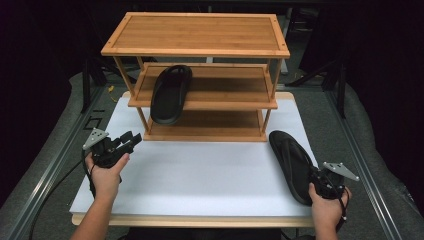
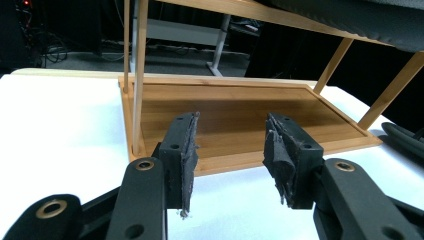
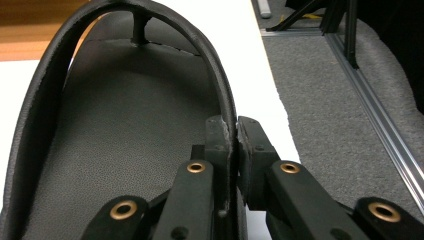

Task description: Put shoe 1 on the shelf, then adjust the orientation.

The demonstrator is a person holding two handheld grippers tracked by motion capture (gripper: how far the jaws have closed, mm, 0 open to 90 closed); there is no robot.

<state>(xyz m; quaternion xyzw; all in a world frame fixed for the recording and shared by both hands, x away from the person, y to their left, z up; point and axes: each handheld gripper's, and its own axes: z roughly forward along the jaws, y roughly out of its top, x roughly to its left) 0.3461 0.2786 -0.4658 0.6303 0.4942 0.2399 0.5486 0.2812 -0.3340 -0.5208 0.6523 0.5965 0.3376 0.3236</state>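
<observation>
Jaws of right gripper (image 3: 235,145) pinch unbranded black sandal (image 3: 120,150) strap.

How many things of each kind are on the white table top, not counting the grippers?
Black flat rubber flip-flop sandals: 2, one on the rack's middle shelf, one on the table top at the right
Three-tier bamboo shoe rack: 1
Total: 3
</observation>
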